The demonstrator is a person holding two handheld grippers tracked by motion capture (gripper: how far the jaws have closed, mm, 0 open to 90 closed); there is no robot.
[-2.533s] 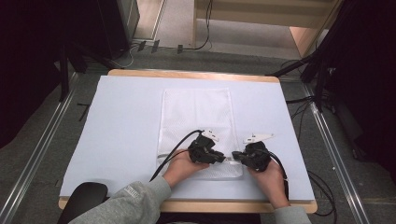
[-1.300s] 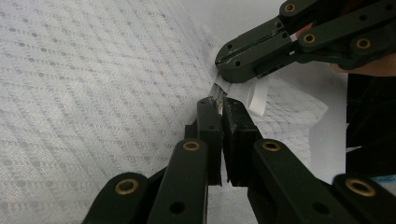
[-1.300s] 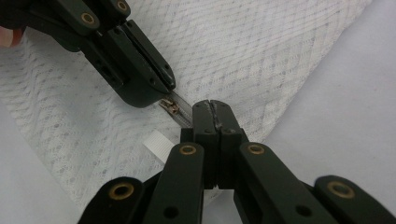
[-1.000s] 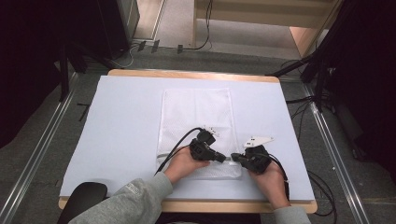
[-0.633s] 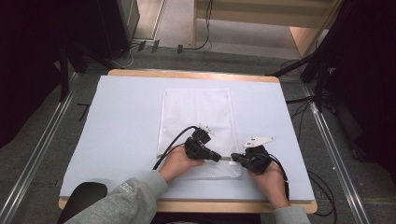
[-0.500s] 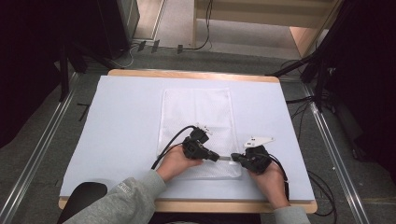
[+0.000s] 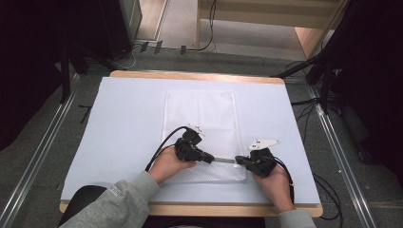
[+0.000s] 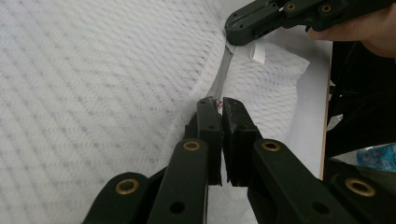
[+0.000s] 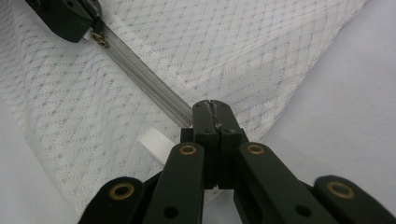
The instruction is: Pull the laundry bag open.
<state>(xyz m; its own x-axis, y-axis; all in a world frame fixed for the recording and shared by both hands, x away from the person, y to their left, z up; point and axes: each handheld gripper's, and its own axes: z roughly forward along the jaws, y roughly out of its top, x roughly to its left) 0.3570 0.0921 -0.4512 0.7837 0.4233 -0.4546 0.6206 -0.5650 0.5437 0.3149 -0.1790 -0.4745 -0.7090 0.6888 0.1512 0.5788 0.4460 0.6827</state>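
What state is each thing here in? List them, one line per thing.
mesh bag: flat on the table, near edge lifted and pulled taut.
zipper: partly drawn along the near edge.
zipper pull: pinched by the left gripper.
left gripper: shut on the zipper pull.
right gripper: shut on the mesh bag at the zipper's end.
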